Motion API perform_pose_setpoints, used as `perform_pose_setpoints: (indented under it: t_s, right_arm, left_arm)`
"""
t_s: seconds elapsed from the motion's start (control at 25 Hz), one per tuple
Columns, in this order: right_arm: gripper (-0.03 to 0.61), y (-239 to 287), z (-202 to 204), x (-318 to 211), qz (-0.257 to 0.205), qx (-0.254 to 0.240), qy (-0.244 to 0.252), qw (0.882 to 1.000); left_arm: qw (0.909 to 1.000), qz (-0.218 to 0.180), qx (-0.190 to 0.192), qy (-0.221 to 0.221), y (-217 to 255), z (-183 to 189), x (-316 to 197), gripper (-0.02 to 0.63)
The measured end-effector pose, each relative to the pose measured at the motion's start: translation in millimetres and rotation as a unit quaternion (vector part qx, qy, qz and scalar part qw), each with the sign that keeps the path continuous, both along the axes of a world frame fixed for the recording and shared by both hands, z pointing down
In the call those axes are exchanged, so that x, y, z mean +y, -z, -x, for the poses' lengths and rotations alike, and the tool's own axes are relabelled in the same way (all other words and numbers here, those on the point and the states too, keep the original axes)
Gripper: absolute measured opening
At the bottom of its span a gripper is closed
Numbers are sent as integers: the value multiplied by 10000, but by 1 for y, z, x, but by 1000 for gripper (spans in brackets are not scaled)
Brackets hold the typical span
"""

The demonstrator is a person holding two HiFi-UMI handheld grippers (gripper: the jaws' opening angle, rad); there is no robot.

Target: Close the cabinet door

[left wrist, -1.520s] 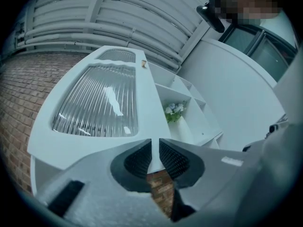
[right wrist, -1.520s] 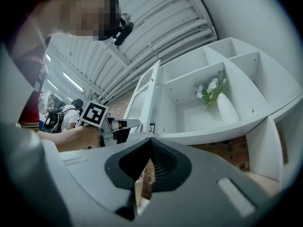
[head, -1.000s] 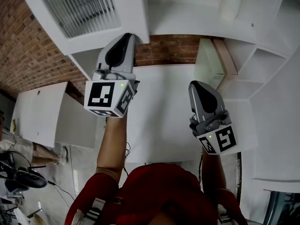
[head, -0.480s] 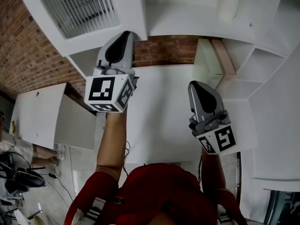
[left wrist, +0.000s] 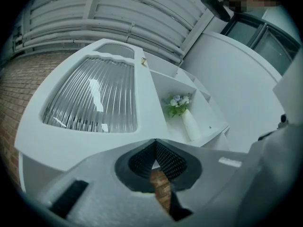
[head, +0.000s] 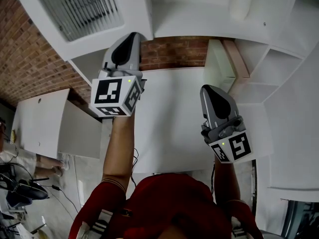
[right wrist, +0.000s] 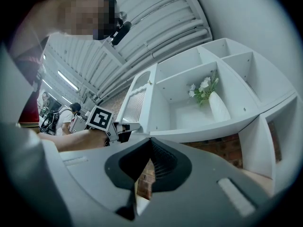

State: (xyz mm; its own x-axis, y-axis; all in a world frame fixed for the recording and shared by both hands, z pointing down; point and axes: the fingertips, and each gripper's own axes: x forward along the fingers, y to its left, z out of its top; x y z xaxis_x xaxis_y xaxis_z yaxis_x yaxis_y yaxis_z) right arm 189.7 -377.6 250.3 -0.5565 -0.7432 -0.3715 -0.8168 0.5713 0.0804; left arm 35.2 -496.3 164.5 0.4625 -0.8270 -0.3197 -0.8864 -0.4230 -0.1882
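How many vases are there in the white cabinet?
1. The vase with flowers stands in the compartment next to the open glass door. No other vase shows, but some compartments are partly out of view.

Open cabinet door (left wrist: 90, 103) sits just ahead of and above the left gripper (head: 130, 40), blocking the way up and left. Its jaws have just closed further, with nothing between them. To its right is an open shelf compartment with a vase (left wrist: 190, 124) standing inside. Below is the brick wall (head: 174, 51), with free room over the white surface (head: 169, 118). Right gripper (head: 212, 91) is well apart.
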Motion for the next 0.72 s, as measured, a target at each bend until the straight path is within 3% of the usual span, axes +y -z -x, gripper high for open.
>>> perform_pose_setpoints:
  t_s: [0.72]
  right_arm:
    - [12, -1, 2, 10, 43, 83, 16, 10000]
  left_arm:
    - [9997, 129, 51, -179, -8, 1, 11, -3]
